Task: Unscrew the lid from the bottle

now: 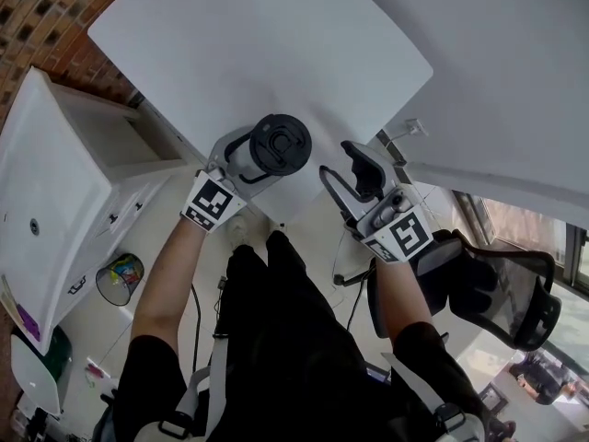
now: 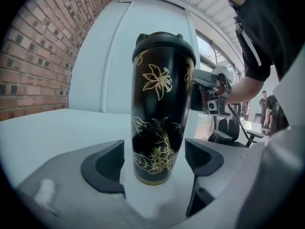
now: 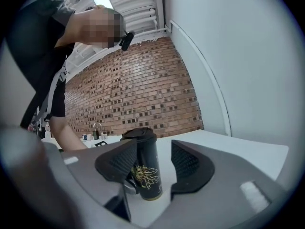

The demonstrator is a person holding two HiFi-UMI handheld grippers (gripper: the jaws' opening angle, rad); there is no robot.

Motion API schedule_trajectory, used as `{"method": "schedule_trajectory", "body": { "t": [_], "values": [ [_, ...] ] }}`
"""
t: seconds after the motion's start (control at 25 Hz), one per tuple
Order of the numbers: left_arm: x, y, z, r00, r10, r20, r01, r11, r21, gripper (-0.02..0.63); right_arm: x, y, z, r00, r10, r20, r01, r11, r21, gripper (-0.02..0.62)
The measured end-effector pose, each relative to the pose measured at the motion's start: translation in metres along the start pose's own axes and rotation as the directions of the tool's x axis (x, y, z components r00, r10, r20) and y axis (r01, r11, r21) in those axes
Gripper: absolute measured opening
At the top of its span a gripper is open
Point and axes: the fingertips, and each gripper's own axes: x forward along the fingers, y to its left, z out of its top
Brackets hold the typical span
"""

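Glossy black tapered bottle, gold floral print, ridged black lid fitted, upright on smooth white table. Between wide-spread left gripper jaws, untouched. Right gripper part-open, empty, near bottle.

bottle upright on table, smack between left gripper's wide-apart jaws, small gap each side | right gripper parked nearby, daylight between it and bottle | tabletop beyond is open room | white wall hems the right
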Motion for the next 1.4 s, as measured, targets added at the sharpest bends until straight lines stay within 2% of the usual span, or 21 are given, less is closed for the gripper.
{"method": "schedule_trajectory", "body": {
  "t": [0.12, 0.24, 0.44, 0.6, 0.72, 0.96, 1.4],
  "values": [
    [-0.001, 0.001, 0.006, 1.000, 0.002, 0.019, -0.002, 1.000, 0.005, 0.408, 0.011, 0.006, -0.003, 0.999, 0.035, -0.013, -0.035, 0.999, -0.021, 0.264],
    [0.005, -0.002, 0.012, 1.000, -0.014, 0.020, 0.013, 0.999, 0.036, 0.408, 0.019, 0.008, -0.003, 0.999, 0.051, -0.009, -0.051, 0.999, -0.018, 0.269],
    [0.013, -0.001, 0.007, 0.999, -0.045, -0.004, 0.045, 0.998, 0.038, 0.408, 0.020, 0.011, -0.003, 0.998, 0.062, 0.000, -0.062, 0.998, -0.007, 0.270],
    [0.016, -0.003, 0.006, 0.997, -0.071, -0.020, 0.072, 0.996, 0.057, 0.408, 0.025, 0.024, 0.001, 0.995, 0.103, 0.004, -0.103, 0.995, -0.009, 0.363],
    [0.017, -0.004, 0.012, 0.996, -0.088, 0.008, 0.088, 0.995, 0.045, 0.405, 0.039, 0.038, 0.008, 0.992, 0.127, 0.005, -0.127, 0.992, -0.020, 0.392],
    [0.018, -0.006, 0.015, 0.995, -0.096, 0.035, 0.095, 0.995, 0.034, 0.385, 0.071, 0.049, 0.020, 0.992, 0.123, 0.037, -0.121, 0.991, -0.057, 0.491],
    [0.021, -0.008, 0.015, 0.995, -0.096, 0.033, 0.096, 0.995, 0.023, 0.382, 0.100, 0.055, 0.008, 0.992, 0.125, 0.011, -0.124, 0.990, -0.066, 0.494]
  ]
}}
